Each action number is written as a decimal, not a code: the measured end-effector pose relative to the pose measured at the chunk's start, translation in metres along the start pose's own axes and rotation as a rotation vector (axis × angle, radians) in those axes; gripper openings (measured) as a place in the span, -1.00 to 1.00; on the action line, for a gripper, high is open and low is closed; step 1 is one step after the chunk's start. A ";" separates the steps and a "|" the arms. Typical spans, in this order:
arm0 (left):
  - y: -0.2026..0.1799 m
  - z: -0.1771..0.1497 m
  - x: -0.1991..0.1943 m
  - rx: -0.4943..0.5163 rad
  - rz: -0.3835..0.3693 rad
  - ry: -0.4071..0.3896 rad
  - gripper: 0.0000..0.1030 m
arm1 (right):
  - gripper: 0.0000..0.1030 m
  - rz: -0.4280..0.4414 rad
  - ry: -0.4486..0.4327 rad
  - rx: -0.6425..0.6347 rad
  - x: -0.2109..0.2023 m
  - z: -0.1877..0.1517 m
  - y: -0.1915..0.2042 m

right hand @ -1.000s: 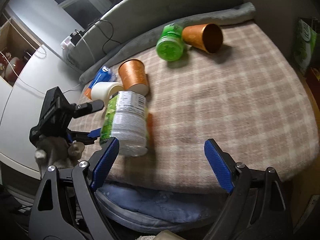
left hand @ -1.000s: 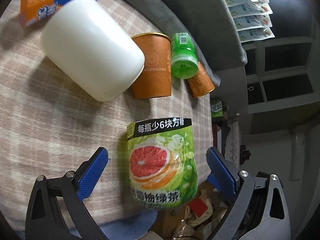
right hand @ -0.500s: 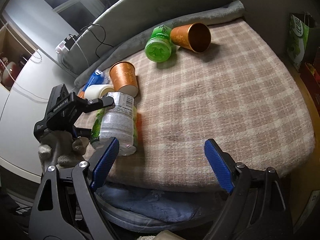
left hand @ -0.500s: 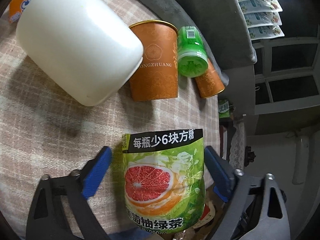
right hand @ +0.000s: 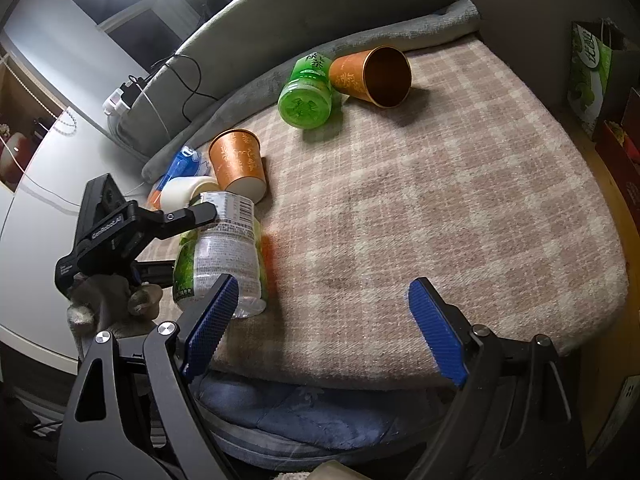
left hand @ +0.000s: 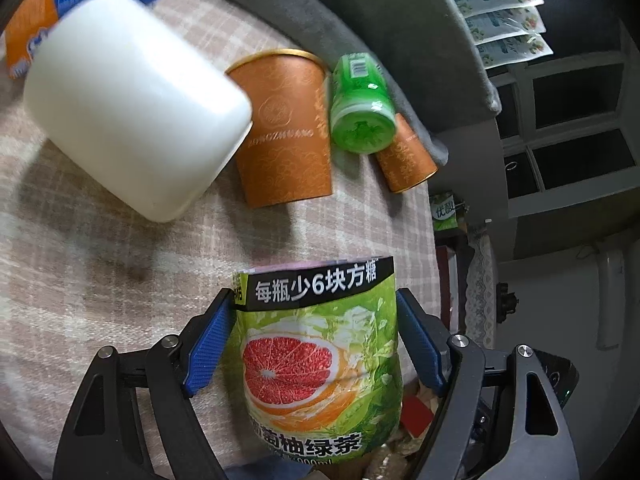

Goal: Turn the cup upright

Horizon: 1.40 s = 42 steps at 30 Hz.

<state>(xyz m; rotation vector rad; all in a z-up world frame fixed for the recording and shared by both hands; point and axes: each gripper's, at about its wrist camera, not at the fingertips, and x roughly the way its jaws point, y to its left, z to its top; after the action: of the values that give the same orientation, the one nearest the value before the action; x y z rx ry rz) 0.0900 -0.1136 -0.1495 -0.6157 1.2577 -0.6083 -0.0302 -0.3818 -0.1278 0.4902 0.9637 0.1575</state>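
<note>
My left gripper (left hand: 316, 340) is shut on a green grapefruit-tea bottle (left hand: 320, 364) that lies on its side at the near left edge of the plaid blanket (right hand: 460, 208); it also shows in the right wrist view (right hand: 220, 252). An orange paper cup (right hand: 372, 76) lies on its side at the back, mouth toward me. A second orange cup (right hand: 238, 164) stands mouth down beside a white cup (right hand: 188, 192) lying on its side. My right gripper (right hand: 320, 320) is open and empty above the blanket's front edge.
A small green bottle (right hand: 308, 96) lies beside the tipped orange cup. A blue and orange packet (right hand: 176, 168) lies behind the white cup. A grey cushion (right hand: 280, 32) borders the back. A green bag (right hand: 588, 80) and boxes stand at the right.
My left gripper has moved forward around the green tea bottle and its jaws have closed onto its sides. The right gripper has pulled back slightly and stays open.
</note>
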 end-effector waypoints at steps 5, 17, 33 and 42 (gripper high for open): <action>-0.012 -0.001 -0.013 0.079 0.041 -0.077 0.53 | 0.74 0.005 -0.004 -0.004 0.000 -0.001 0.002; -0.035 -0.011 -0.022 0.247 0.162 -0.217 0.53 | 0.74 0.004 -0.010 -0.004 0.001 0.000 0.004; -0.060 -0.026 -0.015 0.526 0.369 -0.405 0.51 | 0.74 -0.010 -0.028 -0.007 0.001 0.002 0.004; -0.064 -0.037 -0.012 0.574 0.383 -0.405 0.51 | 0.74 -0.021 -0.041 -0.017 -0.002 0.001 0.007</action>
<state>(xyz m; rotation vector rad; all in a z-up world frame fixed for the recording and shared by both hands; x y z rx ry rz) 0.0461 -0.1529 -0.1025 -0.0059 0.7377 -0.4607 -0.0298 -0.3764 -0.1224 0.4660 0.9262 0.1357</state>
